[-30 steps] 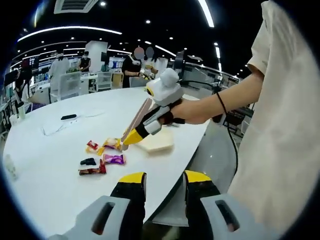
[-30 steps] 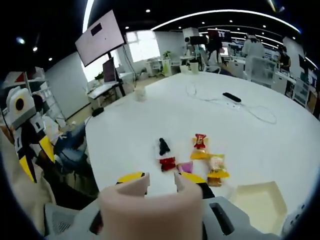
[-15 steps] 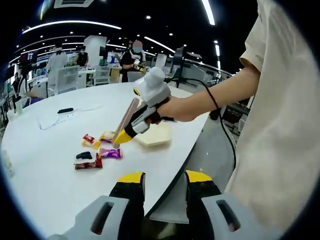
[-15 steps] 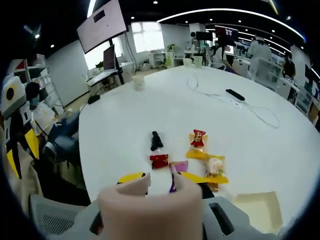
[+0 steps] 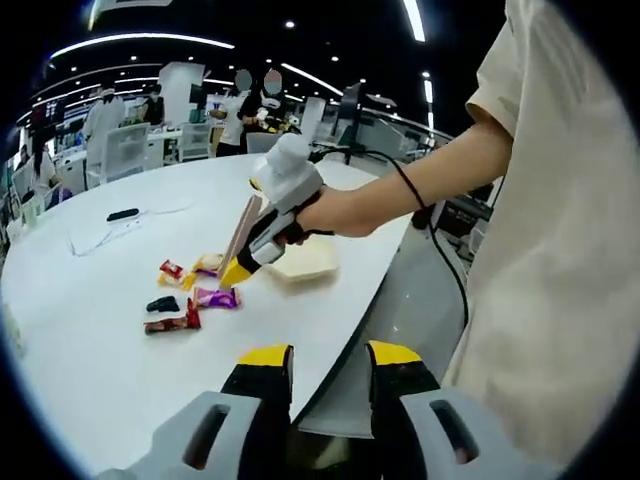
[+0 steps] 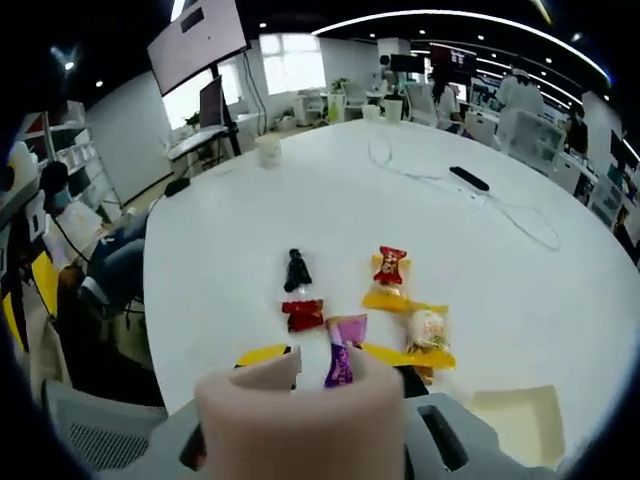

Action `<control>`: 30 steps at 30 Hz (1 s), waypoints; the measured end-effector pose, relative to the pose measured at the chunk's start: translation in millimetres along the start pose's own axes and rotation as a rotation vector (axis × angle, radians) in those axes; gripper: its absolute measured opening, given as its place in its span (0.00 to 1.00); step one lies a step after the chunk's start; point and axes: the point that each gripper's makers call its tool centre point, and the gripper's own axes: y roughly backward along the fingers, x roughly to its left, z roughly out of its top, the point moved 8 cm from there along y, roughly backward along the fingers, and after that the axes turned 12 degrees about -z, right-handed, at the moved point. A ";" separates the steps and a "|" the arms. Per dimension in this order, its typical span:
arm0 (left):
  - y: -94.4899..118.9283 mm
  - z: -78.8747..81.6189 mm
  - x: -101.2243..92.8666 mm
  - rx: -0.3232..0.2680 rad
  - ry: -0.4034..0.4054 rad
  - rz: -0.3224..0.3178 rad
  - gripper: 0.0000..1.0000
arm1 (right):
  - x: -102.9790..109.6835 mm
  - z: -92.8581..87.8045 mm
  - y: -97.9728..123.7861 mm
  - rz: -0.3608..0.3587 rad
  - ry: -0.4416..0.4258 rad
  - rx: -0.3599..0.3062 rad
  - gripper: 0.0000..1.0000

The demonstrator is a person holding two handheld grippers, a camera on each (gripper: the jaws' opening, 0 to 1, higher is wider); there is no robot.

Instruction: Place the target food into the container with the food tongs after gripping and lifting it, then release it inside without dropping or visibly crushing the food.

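In the left gripper view, the right gripper point(image 5: 236, 272) held pink food tongs point(image 5: 243, 234) clamped in its jaws, tips just above a purple-wrapped sweet point(image 6: 340, 352) on the white table point(image 5: 90, 350). Beside it lay red point(image 6: 301, 314), black point(image 6: 295, 269) and yellow point(image 6: 398, 298) wrapped sweets. The cream container point(image 5: 302, 260) sat near the table edge, beyond the sweets. The left gripper point(image 5: 328, 362) hung off the table edge, jaws apart and empty. A cable point(image 6: 455, 190) and a dark remote point(image 6: 468, 178) lay far across.
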 end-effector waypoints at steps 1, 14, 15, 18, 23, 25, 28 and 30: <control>0.0 -0.1 0.5 -0.005 0.003 0.004 0.28 | -0.3 -0.2 -0.5 0.001 0.001 0.003 0.25; 4.1 -3.9 3.5 -0.004 0.018 0.006 0.28 | -4.8 -4.8 -17.2 0.000 -0.007 0.039 0.25; 4.8 -4.4 3.7 -0.004 0.021 0.008 0.28 | -4.8 -5.3 -18.1 -0.001 -0.006 0.042 0.25; 7.3 -6.2 4.9 -0.006 0.029 0.019 0.28 | -5.0 -6.6 -21.0 0.000 -0.013 0.050 0.26; 11.1 -7.1 8.9 -0.012 0.036 0.029 0.28 | -8.2 -6.9 -28.1 -0.008 0.001 0.069 0.26; 12.1 -7.3 10.4 -0.013 0.038 0.031 0.28 | -10.0 -7.5 -31.0 -0.013 0.007 0.078 0.26; 13.1 -7.8 12.3 -0.012 0.038 0.029 0.28 | -12.4 -8.2 -33.5 -0.020 0.009 0.088 0.26; 13.3 -8.5 13.7 -0.013 0.039 0.026 0.28 | -13.5 -9.3 -34.8 -0.021 0.009 0.093 0.26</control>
